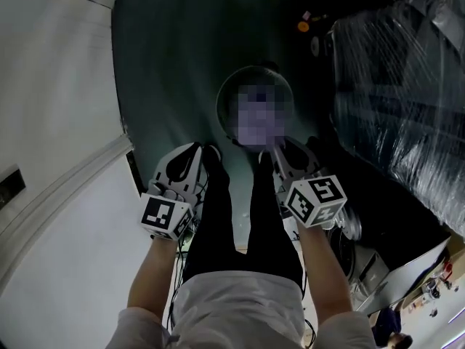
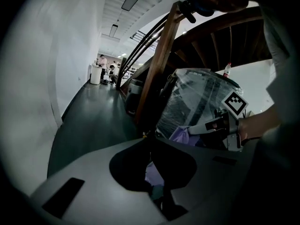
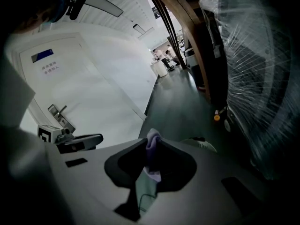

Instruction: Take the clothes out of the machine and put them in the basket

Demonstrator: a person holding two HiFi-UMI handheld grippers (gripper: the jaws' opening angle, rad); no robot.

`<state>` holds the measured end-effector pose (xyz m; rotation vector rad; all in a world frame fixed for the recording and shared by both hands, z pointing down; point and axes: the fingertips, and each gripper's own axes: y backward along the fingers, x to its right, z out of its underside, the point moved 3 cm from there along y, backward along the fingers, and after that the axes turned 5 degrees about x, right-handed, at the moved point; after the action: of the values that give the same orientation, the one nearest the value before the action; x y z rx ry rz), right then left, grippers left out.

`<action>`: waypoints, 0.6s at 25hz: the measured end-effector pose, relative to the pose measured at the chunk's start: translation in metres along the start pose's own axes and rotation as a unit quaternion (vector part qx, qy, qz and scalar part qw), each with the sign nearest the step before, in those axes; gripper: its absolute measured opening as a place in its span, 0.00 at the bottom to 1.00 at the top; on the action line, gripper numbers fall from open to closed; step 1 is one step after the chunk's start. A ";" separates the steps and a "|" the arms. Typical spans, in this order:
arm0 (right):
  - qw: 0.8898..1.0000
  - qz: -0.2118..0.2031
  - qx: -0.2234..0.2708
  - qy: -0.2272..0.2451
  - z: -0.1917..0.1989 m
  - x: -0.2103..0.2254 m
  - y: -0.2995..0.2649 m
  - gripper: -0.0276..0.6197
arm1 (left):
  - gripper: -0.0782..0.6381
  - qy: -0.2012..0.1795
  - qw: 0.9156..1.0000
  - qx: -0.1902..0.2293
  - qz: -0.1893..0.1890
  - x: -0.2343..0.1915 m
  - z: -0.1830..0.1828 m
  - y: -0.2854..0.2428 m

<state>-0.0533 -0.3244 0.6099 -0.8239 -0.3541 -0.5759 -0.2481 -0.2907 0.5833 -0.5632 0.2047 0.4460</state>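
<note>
A pale purple cloth (image 3: 151, 142) is pinched in my right gripper (image 3: 152, 148), and a light green part of it hangs below the shut jaws. My left gripper (image 2: 152, 159) is shut on purple cloth (image 2: 153, 175) as well. The left gripper view also shows my right gripper (image 2: 220, 124) with purple cloth (image 2: 180, 136) bunched by it. In the head view both grippers are low, the left gripper (image 1: 209, 153) and right gripper (image 1: 272, 155) on either side of the person's black trousers. The cloth is hard to make out there. I see no machine or basket for certain.
A bulky object wrapped in plastic film (image 1: 407, 86) stands at the right. A white door (image 1: 51, 122) is at the left. A round rimmed thing (image 1: 225, 93) lies on the dark floor ahead. A wooden staircase post (image 2: 159, 60) rises nearby. People (image 2: 103, 62) stand far down the corridor.
</note>
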 end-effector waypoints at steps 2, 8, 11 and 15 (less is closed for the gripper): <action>1.000 0.003 -0.011 0.004 0.010 0.007 -0.009 0.13 | 0.14 0.005 1.000 -0.005 0.000 -0.004 0.011 -0.005; 0.999 0.014 -0.030 0.001 0.037 0.029 -0.036 0.13 | 0.14 0.006 0.999 -0.032 -0.002 -0.013 0.047 -0.022; 0.999 0.020 -0.038 0.011 0.048 0.038 -0.050 0.13 | 0.14 0.011 0.999 -0.043 -0.002 -0.016 0.063 -0.029; 0.998 0.028 -0.057 0.028 0.066 0.052 -0.066 0.13 | 0.14 0.010 0.998 -0.057 0.000 -0.018 0.082 -0.041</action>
<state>-0.0572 -0.3271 0.7168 -0.9218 -0.2474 -0.5697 -0.2397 -0.2820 0.6759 -0.6790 0.1982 0.4535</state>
